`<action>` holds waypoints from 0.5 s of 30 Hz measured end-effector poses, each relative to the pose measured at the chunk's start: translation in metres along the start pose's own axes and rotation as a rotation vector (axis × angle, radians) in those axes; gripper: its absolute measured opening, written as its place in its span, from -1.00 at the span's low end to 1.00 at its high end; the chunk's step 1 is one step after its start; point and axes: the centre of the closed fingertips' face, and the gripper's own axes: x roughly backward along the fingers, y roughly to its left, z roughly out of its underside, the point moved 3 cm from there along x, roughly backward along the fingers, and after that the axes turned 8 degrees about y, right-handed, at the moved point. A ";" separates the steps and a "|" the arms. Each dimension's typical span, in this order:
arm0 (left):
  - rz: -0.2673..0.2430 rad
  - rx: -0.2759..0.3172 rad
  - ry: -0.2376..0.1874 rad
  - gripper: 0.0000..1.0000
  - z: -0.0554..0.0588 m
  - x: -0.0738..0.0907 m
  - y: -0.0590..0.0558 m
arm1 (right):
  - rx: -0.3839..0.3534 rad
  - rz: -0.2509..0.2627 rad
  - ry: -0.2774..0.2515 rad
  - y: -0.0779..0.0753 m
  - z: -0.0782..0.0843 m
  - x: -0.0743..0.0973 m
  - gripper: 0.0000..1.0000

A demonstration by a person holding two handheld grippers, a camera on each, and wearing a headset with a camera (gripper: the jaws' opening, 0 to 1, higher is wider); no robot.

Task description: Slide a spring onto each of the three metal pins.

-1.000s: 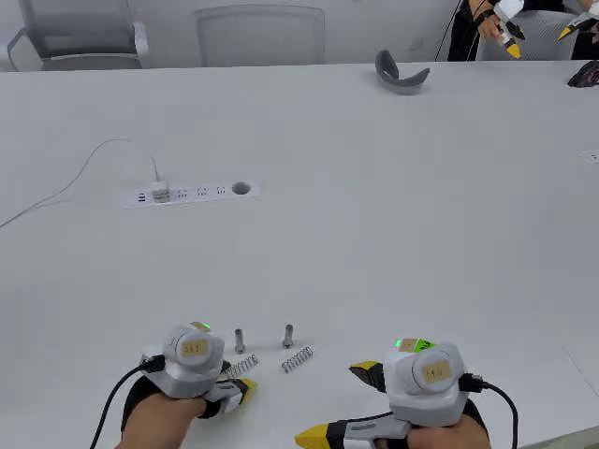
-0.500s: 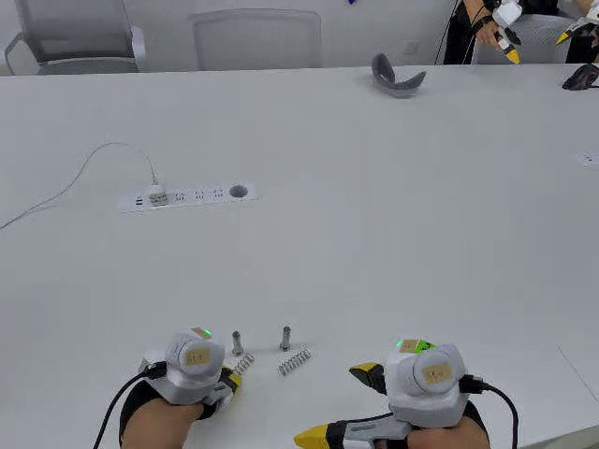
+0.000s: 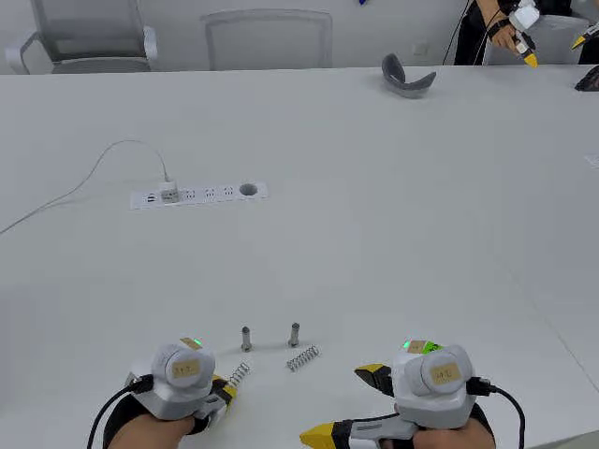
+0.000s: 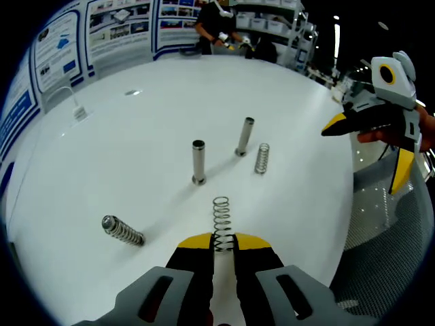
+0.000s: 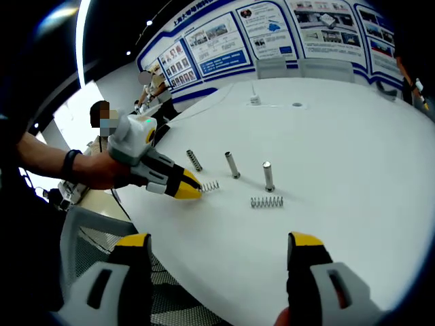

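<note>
Two metal pins stand upright on the white table, the left pin [image 3: 246,338] [image 4: 198,161] and the right pin [image 3: 294,333] [image 4: 244,136]. My left gripper [image 3: 227,385] [image 4: 221,243] is shut on the end of a spring [image 3: 239,374] [image 4: 221,216], which points toward the left pin. A loose spring [image 3: 301,357] [image 5: 266,202] lies beside the right pin. Left of my jaws, a third coiled piece with a round metal end [image 4: 122,229] lies flat on the table. My right gripper [image 3: 342,404] [image 5: 221,251] is open over the table's near edge, with nothing between its fingers.
A white power strip [image 3: 198,195] with a plugged-in cable lies mid-table. A grey curved object [image 3: 407,79] sits at the far edge. Chairs stand behind the table, and another person's hand with a gripper [image 3: 519,23] is at the far right.
My left gripper closed on the spring that lay near the left pin and drew back slightly toward me with it. The right gripper stayed put. The camera shifted a little.
</note>
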 end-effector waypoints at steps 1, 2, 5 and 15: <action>0.000 0.006 -0.001 -0.78 0.002 0.002 0.001 | 0.000 -0.002 0.000 0.001 0.000 0.000 0.66; 0.005 0.024 -0.005 -0.78 0.004 0.004 0.001 | 0.001 -0.005 0.003 0.002 0.001 -0.001 0.66; 0.010 0.051 -0.018 -0.79 0.006 0.012 0.001 | 0.001 -0.010 0.003 0.003 0.001 -0.002 0.66; 0.019 0.092 -0.057 -0.79 0.010 0.030 -0.002 | -0.005 -0.025 -0.011 0.008 -0.006 -0.003 0.64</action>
